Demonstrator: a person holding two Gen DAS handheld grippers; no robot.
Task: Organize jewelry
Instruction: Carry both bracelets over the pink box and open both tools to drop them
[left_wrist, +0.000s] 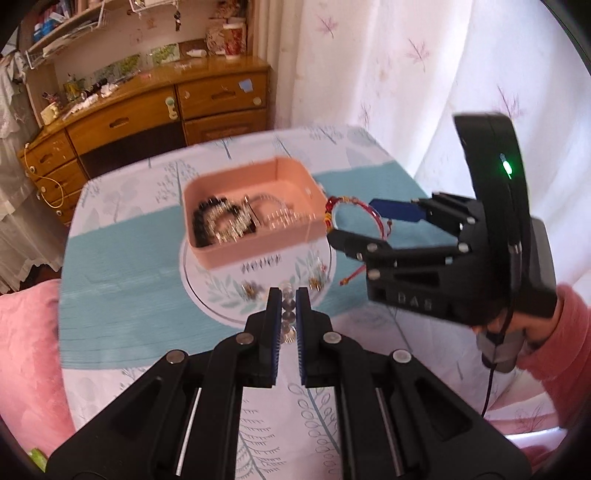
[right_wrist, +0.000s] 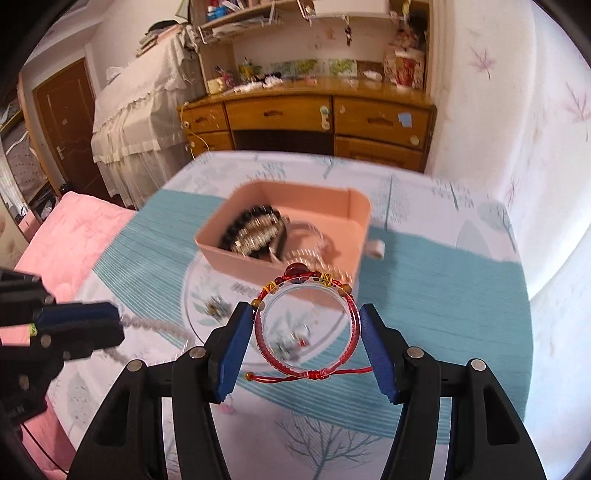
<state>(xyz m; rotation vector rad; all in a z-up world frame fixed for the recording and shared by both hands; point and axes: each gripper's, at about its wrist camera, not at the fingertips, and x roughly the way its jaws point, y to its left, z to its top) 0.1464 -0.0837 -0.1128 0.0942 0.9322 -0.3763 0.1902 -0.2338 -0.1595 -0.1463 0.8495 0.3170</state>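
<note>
**Q:** What do your claws hold?

**A:** My right claw (right_wrist: 306, 339) grips a red cord bracelet (right_wrist: 306, 328) across its ring, pads on both sides. My left claw (left_wrist: 287, 317) is pinched tight on a clear bead strand (left_wrist: 287, 314).

**Q:** Where does it sit, and how does it point?

**A:** Above the worktop (right_wrist: 443, 280), just short of the pink box (right_wrist: 354, 218), ring roughly flat, beaded end toward the box, knotted tail across near me.

**Q:** Which step?

**A:** Carrying, I judge. Next: over the rim, then release.
</note>
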